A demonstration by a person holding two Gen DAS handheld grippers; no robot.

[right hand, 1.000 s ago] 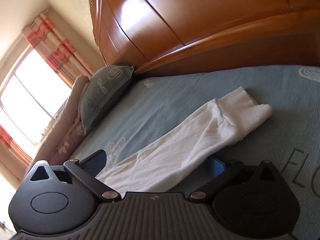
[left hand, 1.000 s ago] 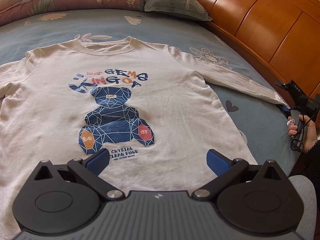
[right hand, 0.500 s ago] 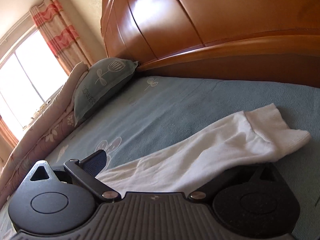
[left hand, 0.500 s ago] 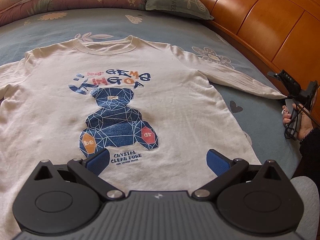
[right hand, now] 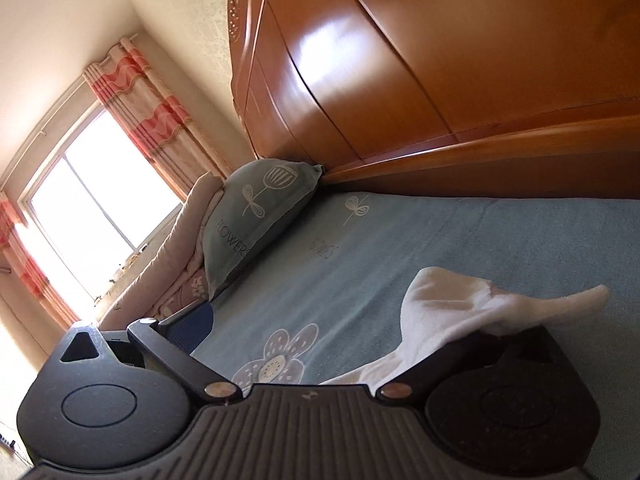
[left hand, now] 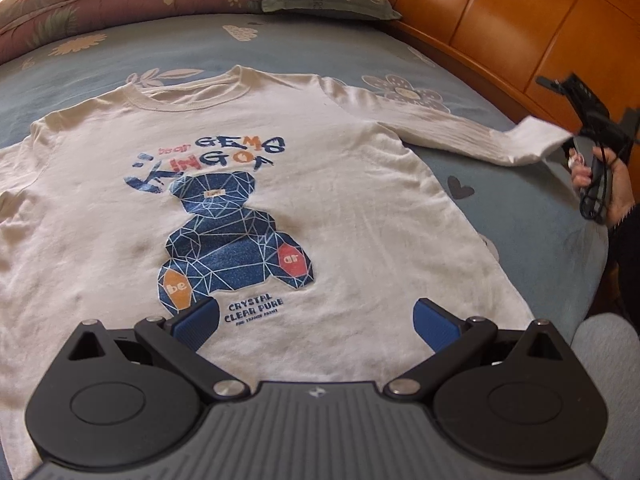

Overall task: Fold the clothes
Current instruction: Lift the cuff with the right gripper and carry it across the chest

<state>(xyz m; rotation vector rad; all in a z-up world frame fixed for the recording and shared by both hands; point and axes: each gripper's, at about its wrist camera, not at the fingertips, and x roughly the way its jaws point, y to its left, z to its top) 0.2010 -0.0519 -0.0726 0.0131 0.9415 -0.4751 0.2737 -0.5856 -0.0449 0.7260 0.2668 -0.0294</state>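
Left wrist view: the left gripper (left hand: 316,320) hovers low over the hem of the cream sweatshirt (left hand: 248,200), blue pads spread wide apart, gripping nothing. The sweatshirt lies flat, print up, across the blue bedsheet (left hand: 520,208). Big change here: the sleeve cuff (left hand: 536,140), flat on the sheet half a second ago, is now lifted near the bed's right edge, at the right gripper (left hand: 576,128) held in the person's hand (left hand: 612,184).

Right wrist view: the cuff (right hand: 472,308) drapes over the right finger, risen and crumpled since before. The left pad (right hand: 192,324) stands wide, so the fingers look apart. Pillow (right hand: 256,216) sits by the headboard (right hand: 440,80).
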